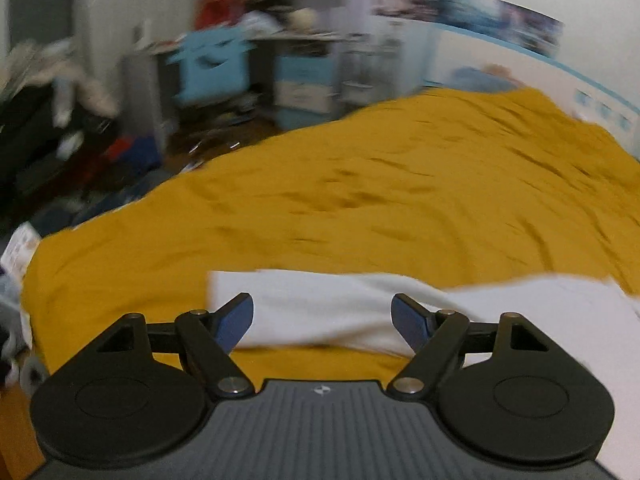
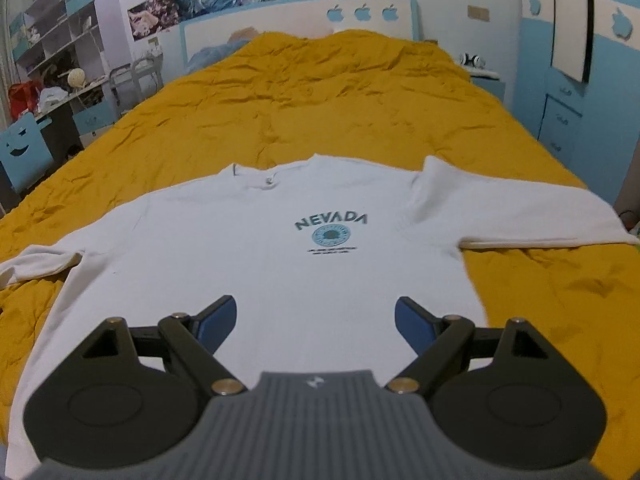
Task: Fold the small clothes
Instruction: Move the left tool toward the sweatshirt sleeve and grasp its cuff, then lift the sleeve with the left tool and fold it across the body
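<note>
White shirt (image 1: 320, 312) blurred, cut off beneath left tool (image 1: 322, 320).

White NEVADA sweatshirt (image 2: 256, 264) lies flat, front up, sleeves spread.

Soft, even indoor light filled both fisheye views, with no glare or hard shadows. The left wrist view was smeared by motion blur beyond its claw (image 1: 322, 320). The right wrist view stayed sharp, with edges bowed.

bed (image 2: 320, 92), mustard cover | wardrobe (image 2: 568, 92), blue | shelves (image 2: 60, 28), cluttered
</note>
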A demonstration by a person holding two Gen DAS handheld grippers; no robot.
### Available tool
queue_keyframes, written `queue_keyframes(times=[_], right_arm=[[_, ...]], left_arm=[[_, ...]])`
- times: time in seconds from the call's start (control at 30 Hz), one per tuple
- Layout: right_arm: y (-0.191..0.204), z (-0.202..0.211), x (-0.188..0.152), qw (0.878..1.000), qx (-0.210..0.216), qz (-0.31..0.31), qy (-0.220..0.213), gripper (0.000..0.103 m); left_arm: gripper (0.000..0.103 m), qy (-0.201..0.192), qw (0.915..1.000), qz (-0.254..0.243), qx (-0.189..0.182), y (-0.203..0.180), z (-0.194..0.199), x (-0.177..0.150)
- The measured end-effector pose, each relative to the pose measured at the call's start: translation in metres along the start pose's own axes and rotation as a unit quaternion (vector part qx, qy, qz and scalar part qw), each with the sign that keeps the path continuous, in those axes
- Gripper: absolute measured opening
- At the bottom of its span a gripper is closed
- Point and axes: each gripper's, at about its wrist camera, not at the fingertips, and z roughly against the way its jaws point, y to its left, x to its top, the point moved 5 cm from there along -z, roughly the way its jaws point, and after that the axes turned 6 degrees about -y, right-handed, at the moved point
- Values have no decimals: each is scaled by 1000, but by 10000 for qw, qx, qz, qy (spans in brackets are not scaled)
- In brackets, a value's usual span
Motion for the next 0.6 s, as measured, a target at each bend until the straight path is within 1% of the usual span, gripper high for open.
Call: queue_keyframes(times=[0.1,0.2,0.3,0.37,0.4,0.43,0.47,0.5,0.53,0.57,0.6], right_arm=[[15,-16,6,9998,119,48,117,82],[30,-25,13,9996,205,198,70,82],[41,-33,19,9992,222,340,71,82],[47,-36,20,9989,202,409,108,82],[51,-39,20,9987,194,440,142,82],[53,-40,19,9986,197,457,171,82],[55,-42,18,9985,207,476,197,82],[57,-43,18,9983,222,494,212,82],[59,-44,18,9982,233,507,219,82],[61,-45,18,9981,247,514,219,82],[62,-45,19,9981,265,514,214,82]], left_arm=[[92,223,9986,380,304,38,-31,1],[91,346,9971,531,411,60,-58,-4],[84,597,9938,842,422,76,-80,-14],[74,698,9911,1071,372,81,-87,-22],[69,659,9906,1157,311,82,-87,-25],[55,621,9904,1208,246,83,-87,-25],[27,612,9900,1261,136,81,-85,-26],[16,655,9882,1384,-61,80,-84,-26],[12,639,9867,1491,-120,80,-81,-25],[8,565,9874,1478,-105,80,-78,-23],[8,444,9889,1413,-109,76,-72,-18]])
